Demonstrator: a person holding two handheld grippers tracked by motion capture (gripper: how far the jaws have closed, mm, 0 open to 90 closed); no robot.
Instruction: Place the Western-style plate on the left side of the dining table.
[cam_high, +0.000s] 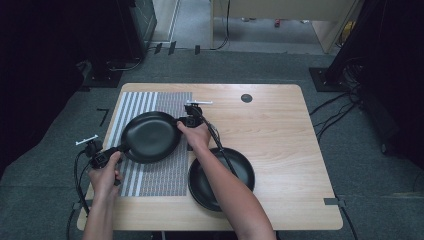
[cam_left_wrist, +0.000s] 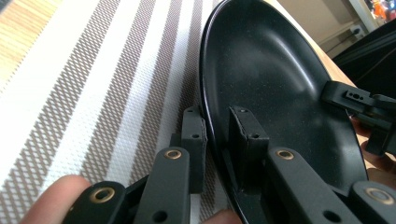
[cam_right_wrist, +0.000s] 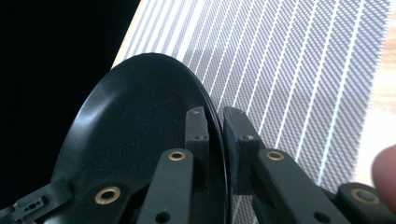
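Both grippers are clamped on opposite rims of the black plate (cam_high: 150, 136), the left gripper (cam_high: 101, 159) at its near-left edge and the right gripper (cam_high: 188, 120) at its far-right edge, holding it over the striped placemat (cam_high: 165, 175); the step looks like a two-handed carry, and next probably calls for level, matched motion toward the second black plate (cam_high: 245, 167).

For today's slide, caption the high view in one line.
Two tools, left and right, grip a black plate over a striped mat; another plate rests nearby.
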